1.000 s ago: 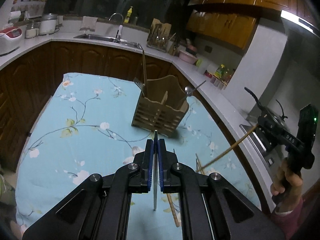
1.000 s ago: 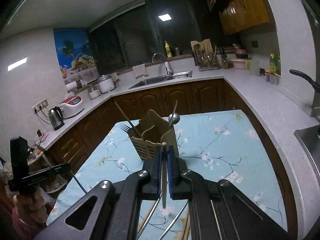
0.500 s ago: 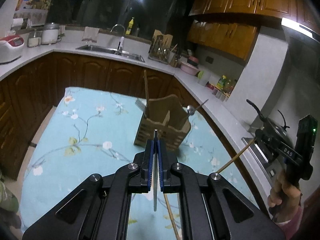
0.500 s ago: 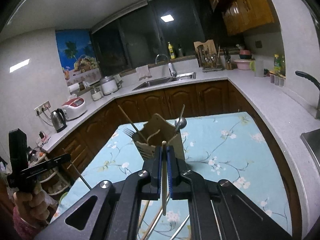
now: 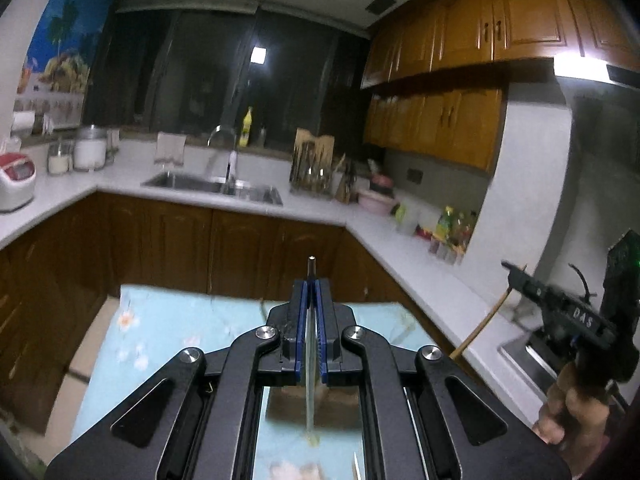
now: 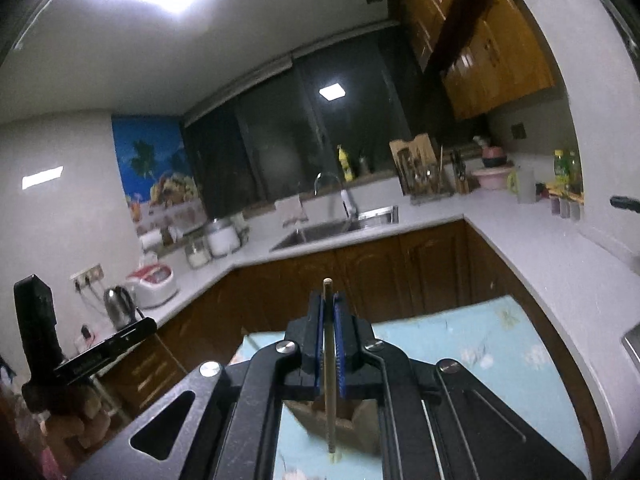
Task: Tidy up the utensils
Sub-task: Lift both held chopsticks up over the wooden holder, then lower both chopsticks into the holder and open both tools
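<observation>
My left gripper (image 5: 311, 286) is shut on a thin metal utensil (image 5: 309, 376) that runs down between the blue pads, its end poking past the tips. My right gripper (image 6: 329, 300) is shut on a wooden chopstick (image 6: 329, 384), which also shows in the left wrist view (image 5: 480, 326) slanting down from the right gripper (image 5: 516, 270). Both grippers are tilted up. The wooden utensil holder (image 6: 340, 420) shows only in part under the right gripper and as a brown blur (image 5: 288, 404) under the left one. The left gripper also shows at the left of the right wrist view (image 6: 150, 326).
The blue floral tablecloth (image 5: 168, 320) covers the table (image 6: 472, 344) below. A white counter with a sink (image 5: 216, 186), a rice cooker (image 5: 14, 182), jars and a knife rack (image 5: 314, 168) runs behind. A stove edge (image 5: 520, 356) lies at the right.
Both grippers have risen and tilted upward with their utensils. The holder and the utensils on the cloth have slid out of view beneath the grippers.
</observation>
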The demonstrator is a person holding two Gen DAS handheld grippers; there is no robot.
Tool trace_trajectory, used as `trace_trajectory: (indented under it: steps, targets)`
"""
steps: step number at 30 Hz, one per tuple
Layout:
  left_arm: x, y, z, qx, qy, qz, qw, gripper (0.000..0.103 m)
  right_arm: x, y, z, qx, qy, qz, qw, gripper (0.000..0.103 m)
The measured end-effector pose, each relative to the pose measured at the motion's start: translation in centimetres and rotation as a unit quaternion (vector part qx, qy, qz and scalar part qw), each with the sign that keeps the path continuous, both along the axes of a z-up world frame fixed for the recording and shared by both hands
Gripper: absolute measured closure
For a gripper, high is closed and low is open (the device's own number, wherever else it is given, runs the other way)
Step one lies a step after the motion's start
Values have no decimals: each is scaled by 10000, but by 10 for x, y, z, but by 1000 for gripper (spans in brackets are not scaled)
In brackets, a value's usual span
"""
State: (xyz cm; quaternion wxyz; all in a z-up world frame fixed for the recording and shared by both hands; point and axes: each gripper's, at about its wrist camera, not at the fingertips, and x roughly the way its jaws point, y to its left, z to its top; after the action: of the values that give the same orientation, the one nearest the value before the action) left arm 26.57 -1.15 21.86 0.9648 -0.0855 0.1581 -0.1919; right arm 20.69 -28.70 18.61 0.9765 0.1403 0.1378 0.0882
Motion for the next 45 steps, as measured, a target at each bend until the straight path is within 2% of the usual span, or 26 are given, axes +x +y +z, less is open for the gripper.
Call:
trace_trajectory:
  steps: [4,9,17,23,33,36,38,39,40,41,43,44,45]
  targets:
    - [39,-9,1,-87,-134,182,9997,99,30,1,0,11,-116,-148,9998,98]
    - [71,-19,-28,-225,-29,369,9991,99,57,4,-26,-107,-35,-324,9994,98]
    - [96,-27,-95,-249,506,464,9973,99,79,3,-86,32,515,-328,9981,98]
    - [100,-30,-124,-196,836,410,9955,99,81,0,-104,79,722,-292,9969,98]
    - [103,-30,-127,-83,1008,389,9941,98,86,0,-99,45,872,-258,9958,97]
    - [105,-29,-127,-60,1073,387,9935,98,88,3,-100,72,960,-219,9951,92]
    - [103,-26,-125,-149,1149,377,9925,89,88,3,-98,71,977,-214,9950,84]
    - [100,-22,-123,-274,1172,332,9922,85,85,2,-96,70,946,-197,9953,68]
    - [95,-18,-120,-372,1165,341,9919,73,81,1,-94,96,895,-199,9957,46]
    - [89,-14,-117,-436,1118,392,9920,61,79,1,-92,128,843,-204,9961,37]
    - [75,-7,-109,-541,973,442,9928,52,65,-5,-84,258,623,-225,9975,26]
    - [66,-3,-106,-553,925,479,9930,39,59,-8,-81,331,562,-214,9976,22]
    - [60,0,-104,-554,907,535,9929,32,53,-12,-79,426,500,-215,9976,13]
